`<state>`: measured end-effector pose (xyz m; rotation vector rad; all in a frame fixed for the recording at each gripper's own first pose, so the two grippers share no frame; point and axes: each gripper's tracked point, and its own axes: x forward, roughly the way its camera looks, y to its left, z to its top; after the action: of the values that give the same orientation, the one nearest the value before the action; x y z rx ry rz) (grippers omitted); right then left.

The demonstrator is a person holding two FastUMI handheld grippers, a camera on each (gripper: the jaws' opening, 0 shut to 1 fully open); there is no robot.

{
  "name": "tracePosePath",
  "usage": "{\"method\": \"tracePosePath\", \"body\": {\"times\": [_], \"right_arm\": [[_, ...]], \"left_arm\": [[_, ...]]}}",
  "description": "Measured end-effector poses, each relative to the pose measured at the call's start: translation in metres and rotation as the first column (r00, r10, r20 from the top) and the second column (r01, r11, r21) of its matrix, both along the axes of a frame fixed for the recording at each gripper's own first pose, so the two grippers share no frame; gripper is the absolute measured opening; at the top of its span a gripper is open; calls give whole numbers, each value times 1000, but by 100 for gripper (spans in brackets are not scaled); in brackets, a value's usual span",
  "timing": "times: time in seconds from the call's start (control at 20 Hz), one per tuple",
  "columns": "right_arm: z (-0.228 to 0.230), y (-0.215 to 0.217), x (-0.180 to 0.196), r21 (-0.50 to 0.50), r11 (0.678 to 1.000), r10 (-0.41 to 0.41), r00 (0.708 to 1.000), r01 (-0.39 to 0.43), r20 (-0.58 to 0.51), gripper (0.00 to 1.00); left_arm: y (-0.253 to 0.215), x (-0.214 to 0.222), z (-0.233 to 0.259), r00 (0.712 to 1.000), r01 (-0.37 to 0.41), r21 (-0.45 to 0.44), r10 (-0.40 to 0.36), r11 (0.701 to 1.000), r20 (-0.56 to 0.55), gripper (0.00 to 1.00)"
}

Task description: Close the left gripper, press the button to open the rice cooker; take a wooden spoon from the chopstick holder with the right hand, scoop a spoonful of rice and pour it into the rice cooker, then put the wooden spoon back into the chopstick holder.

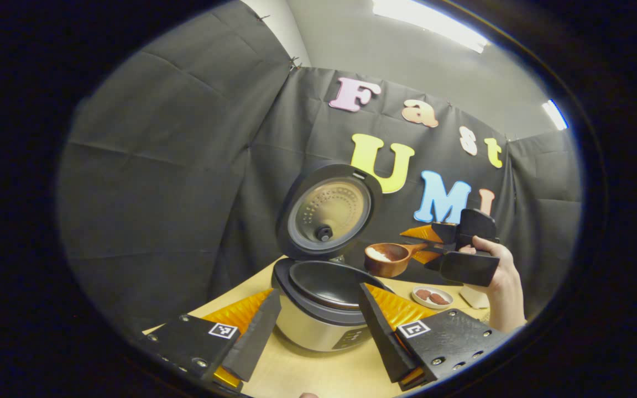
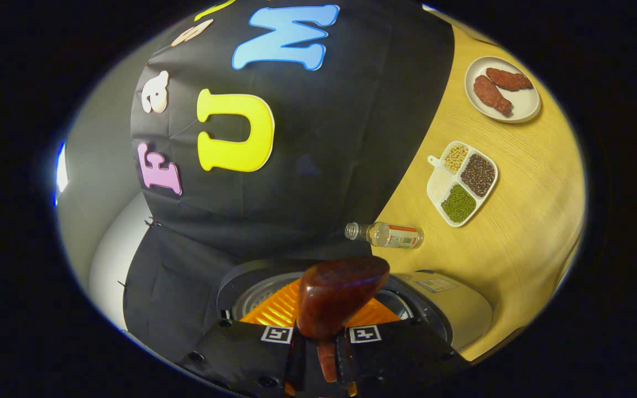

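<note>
The rice cooker (image 1: 318,323) stands on the wooden table with its lid (image 1: 329,213) swung up and the dark inner pot (image 1: 329,282) showing. My left gripper (image 1: 318,293) is open, one finger on each side of the cooker's front, a little short of it. In the left gripper view, my right gripper (image 1: 434,249), held by a hand (image 1: 504,282), is shut on the handle of the wooden spoon (image 1: 387,257). The spoon's bowl holds white rice and hangs above the pot's right rim. In the right gripper view the spoon (image 2: 340,296) sticks out from my right gripper (image 2: 324,345), with the cooker (image 2: 451,309) behind it.
A small plate with two reddish sausages (image 1: 432,297) (image 2: 504,88) sits on the table (image 2: 523,232) to the right of the cooker. A white divided tray of beans and grains (image 2: 462,182) and a small clear bottle (image 2: 387,235) lie near it. Black cloth walls close in the back and left.
</note>
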<state>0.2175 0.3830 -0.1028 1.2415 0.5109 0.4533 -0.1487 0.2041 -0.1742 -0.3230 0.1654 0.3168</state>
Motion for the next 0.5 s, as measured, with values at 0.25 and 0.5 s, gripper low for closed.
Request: {"method": "tracePosePath", "body": {"times": [0.25,0.5], "right_arm": [[7,22,10,-74,997,-19,998,23,53,23],[13,37,30,-296,953,-12,983,66,183,23]], "left_arm": [[17,-8,-10,1000,-25,-20,25,999,-1,89],[27,-12,-20,999,-41,-25,41,999,-21,88]]}}
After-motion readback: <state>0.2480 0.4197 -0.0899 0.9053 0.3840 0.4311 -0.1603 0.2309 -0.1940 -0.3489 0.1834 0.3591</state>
